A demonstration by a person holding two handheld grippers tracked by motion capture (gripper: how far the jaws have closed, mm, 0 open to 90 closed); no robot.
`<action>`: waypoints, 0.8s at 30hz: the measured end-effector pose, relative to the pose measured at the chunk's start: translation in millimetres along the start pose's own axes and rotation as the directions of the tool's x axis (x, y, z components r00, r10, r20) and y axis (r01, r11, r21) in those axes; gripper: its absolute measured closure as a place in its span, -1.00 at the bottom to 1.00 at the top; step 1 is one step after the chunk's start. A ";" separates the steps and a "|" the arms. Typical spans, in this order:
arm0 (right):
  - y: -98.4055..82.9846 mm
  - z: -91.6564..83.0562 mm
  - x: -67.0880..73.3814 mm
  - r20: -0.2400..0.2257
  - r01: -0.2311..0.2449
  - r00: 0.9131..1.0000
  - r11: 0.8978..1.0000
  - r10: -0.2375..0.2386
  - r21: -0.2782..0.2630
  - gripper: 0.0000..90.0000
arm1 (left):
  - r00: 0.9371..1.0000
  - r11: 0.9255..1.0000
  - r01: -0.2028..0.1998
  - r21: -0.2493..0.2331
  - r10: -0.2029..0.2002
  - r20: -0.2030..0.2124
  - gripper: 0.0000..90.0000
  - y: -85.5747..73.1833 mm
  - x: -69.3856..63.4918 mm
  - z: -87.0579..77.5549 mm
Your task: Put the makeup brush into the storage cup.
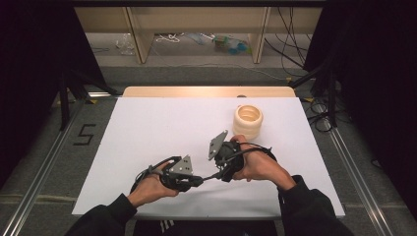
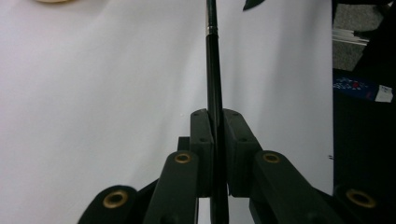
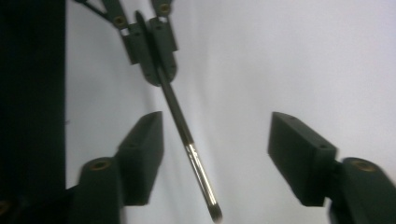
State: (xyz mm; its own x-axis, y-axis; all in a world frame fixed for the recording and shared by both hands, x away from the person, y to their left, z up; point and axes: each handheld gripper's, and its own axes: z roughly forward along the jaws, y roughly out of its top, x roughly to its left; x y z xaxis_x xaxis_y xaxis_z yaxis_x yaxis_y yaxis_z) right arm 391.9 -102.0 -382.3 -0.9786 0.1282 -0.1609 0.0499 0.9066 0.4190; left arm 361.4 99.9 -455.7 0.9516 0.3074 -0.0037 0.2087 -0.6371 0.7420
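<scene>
The left gripper (image 2: 215, 154) has its jaws clenched on a thin black makeup brush (image 3: 180, 119), presenting its silver-collared end between the released, wide-apart jaws of the right gripper (image 3: 217, 156), likely a handover above the white counter (image 1: 162, 128), near the cream holder (image 1: 248, 121)

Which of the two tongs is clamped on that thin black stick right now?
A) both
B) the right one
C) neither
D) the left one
D: the left tongs are shut on the thin black stick, while the right tongs stand wide open with the stick's silver end between them, untouched.
</scene>
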 end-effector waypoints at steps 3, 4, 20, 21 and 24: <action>-4.6 -2.4 -5.7 0.035 -0.086 0.996 0.996 0.087 -0.033 -0.45 | 1.000 1.000 0.011 0.004 -0.011 -0.017 0.86 -1.5 2.6 -0.2; -6.3 -2.4 -6.1 0.049 -0.105 0.993 0.993 0.108 -0.047 -0.44 | 0.999 1.000 0.026 0.004 -0.026 -0.024 0.86 -2.2 3.3 0.0; -43.7 -15.8 -21.5 0.091 -0.394 0.892 0.860 0.443 -0.325 -0.53 | 0.975 0.980 0.163 -0.116 -0.178 -0.132 0.86 -5.8 19.7 -14.4; -45.7 -16.5 -22.2 0.086 -0.412 0.882 0.846 0.464 -0.339 -0.53 | 0.970 0.976 0.168 -0.138 -0.189 -0.151 0.86 -5.9 19.6 -14.6; -50.5 -16.3 -21.9 0.079 -0.446 0.860 0.817 0.505 -0.366 -0.56 | 0.969 0.976 0.164 -0.146 -0.187 -0.162 0.86 -6.1 22.1 -18.2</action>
State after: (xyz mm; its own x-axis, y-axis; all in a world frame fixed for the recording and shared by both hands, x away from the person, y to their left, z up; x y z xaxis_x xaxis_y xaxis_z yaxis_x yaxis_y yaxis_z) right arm 407.5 -157.2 -385.3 -0.8002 0.5997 0.0030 0.4044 0.5359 0.7412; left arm 377.0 123.4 -448.2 0.8463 0.5317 -0.0336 0.3268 -0.4682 0.8210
